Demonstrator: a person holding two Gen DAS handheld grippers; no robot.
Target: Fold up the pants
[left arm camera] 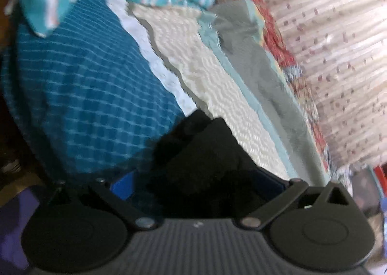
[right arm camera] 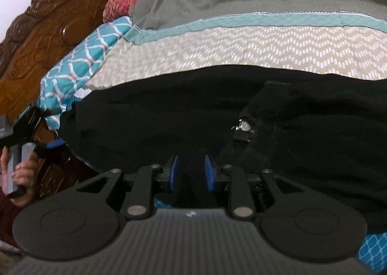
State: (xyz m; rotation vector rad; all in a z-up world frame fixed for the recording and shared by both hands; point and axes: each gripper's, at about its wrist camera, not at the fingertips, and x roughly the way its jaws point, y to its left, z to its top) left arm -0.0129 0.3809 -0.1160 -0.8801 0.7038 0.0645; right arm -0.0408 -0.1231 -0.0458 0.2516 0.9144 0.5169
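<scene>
Cloth, carved wood, plastic

Matt black cloth pants [right arm camera: 193,110] on a woven quilt [right arm camera: 241,50]; glossy carved wooden headboard [right arm camera: 55,33]; ribbed matt plastic right tool [right arm camera: 191,171].

Black pants [right arm camera: 193,110] blanket the bed's near side; patterned bedspread [right arm camera: 241,50] beyond lies open, hemmed by a carved headboard [right arm camera: 48,40] at left.

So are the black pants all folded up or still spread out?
Mostly spread out: the black pants lie wide across the bed, with one flap doubled over on the right.
</scene>
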